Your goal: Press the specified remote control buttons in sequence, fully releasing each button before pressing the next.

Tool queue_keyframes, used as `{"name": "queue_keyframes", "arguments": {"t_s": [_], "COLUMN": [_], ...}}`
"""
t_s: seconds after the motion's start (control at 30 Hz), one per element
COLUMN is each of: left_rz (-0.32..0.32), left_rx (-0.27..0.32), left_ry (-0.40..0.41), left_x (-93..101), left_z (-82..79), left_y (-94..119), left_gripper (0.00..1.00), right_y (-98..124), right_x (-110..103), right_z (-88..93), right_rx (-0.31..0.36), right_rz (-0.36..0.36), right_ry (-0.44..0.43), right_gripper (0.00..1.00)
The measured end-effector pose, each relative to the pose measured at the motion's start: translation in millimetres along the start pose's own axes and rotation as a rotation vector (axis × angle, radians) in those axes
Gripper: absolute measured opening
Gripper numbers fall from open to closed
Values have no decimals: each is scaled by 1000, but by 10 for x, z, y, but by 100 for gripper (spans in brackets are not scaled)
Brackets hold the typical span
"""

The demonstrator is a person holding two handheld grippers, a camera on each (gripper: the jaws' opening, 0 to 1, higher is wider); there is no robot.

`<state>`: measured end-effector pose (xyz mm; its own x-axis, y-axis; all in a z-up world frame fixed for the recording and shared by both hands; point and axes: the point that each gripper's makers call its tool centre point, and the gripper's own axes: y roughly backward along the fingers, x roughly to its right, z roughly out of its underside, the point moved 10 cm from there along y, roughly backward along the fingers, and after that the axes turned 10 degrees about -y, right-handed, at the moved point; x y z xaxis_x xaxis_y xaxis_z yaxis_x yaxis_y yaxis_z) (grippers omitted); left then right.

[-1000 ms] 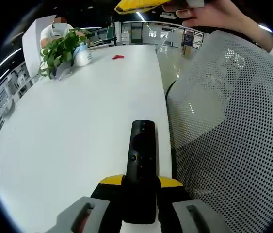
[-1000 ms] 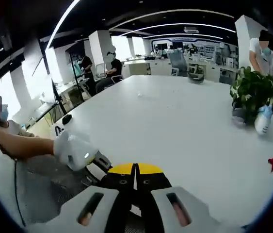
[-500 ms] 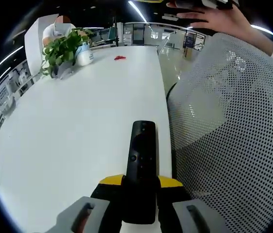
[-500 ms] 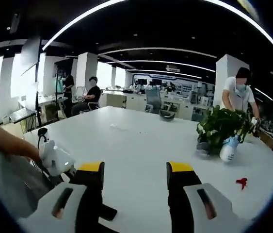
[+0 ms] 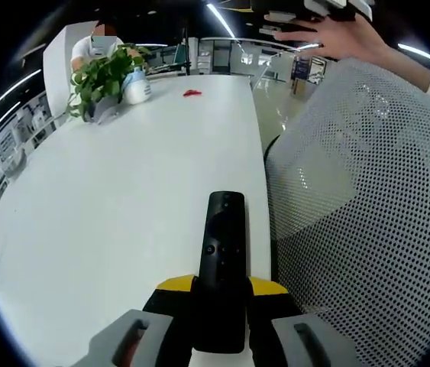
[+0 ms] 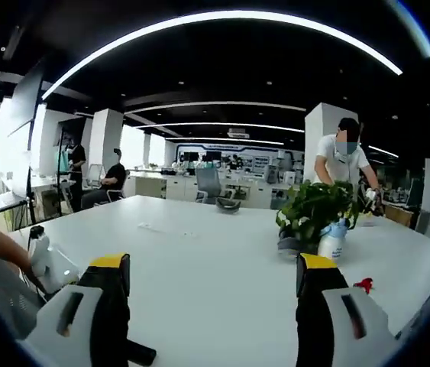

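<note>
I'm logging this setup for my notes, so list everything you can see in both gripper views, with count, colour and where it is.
Remote control: one, black, held in the left gripper, pointing out over the table.
Table: one, white, large, under both grippers.
Potted plant: one, green, far side of the table.
Spray bottle: one, white, beside the plant.
Small object: one, red, on the table near the bottle.
Mesh chair back: one, white, beside the table edge.
People: several, seated and standing in the background.
Hand: one, above the chair back.
Left gripper: yellow-tipped fingers closed on the remote.
Right gripper: yellow-tipped fingers spread wide, empty.
</note>
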<state>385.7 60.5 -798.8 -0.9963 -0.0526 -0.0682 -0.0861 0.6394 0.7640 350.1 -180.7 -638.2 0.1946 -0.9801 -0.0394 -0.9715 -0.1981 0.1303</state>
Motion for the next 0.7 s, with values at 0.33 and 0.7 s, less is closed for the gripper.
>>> {"name": "queue_keyframes", "arguments": {"t_s": [0.33, 0.7], "left_rz": [-1, -19], "left_rx": [-18, -9], "left_ry": [-25, -9], "left_x": [7, 8], "left_z": [-28, -22], "left_y": [-12, -17], "left_gripper": [25, 25], "right_y": [10, 38], "right_x": [8, 81], "right_z": [2, 22], "right_rx": [-1, -28], "right_rz": [55, 103], "right_ry": [73, 39], "right_gripper": [100, 100]}}
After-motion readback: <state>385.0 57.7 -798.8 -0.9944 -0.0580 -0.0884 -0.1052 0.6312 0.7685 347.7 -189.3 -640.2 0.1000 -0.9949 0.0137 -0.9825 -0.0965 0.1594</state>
